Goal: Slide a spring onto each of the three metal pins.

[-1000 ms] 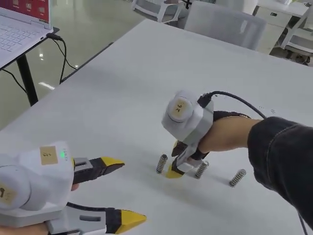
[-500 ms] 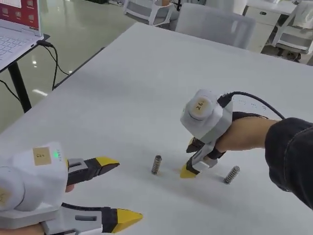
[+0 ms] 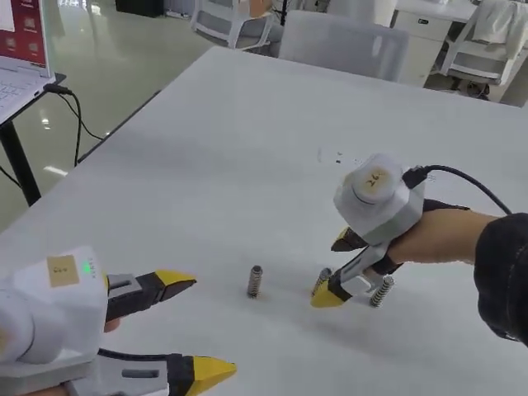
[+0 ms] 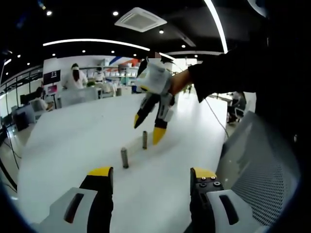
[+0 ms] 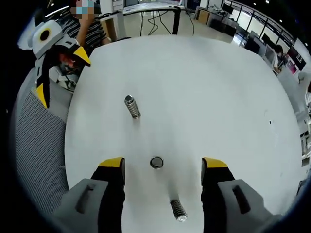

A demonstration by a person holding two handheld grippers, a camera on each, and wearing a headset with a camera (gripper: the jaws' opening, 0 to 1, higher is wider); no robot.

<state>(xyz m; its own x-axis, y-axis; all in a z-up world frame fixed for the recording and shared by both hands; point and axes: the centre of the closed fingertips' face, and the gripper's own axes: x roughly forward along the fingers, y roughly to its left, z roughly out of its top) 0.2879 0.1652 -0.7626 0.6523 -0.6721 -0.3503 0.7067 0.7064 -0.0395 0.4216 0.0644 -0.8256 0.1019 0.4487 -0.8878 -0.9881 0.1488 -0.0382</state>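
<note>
Three small metal springs stand upright in a row on the white table (image 3: 247,148): one on the left (image 3: 255,281), one in the middle (image 3: 321,280), one on the right (image 3: 380,290). My right gripper (image 3: 334,268) hangs open over the middle spring, which sits end-on between its jaws (image 5: 156,162), untouched. The other two springs (image 5: 131,106) (image 5: 178,209) lie either side of it. My left gripper (image 3: 196,323) is open with nothing in it at the near left, apart from the springs. Over its jaws (image 4: 152,173) two springs (image 4: 125,158) (image 4: 145,140) and the right gripper (image 4: 148,128) are in sight.
A laptop (image 3: 21,49) stands on a side stand at the far left, with cables hanging from it. Grey chairs (image 3: 342,45) line the table's far edge. A black cable (image 3: 462,186) trails from the right gripper. People sit at desks in the background (image 4: 75,77).
The head camera has swung, shifting the whole picture. Relative to the springs, my right gripper has moved a little to the right, onto the middle one. The left gripper has stayed put.
</note>
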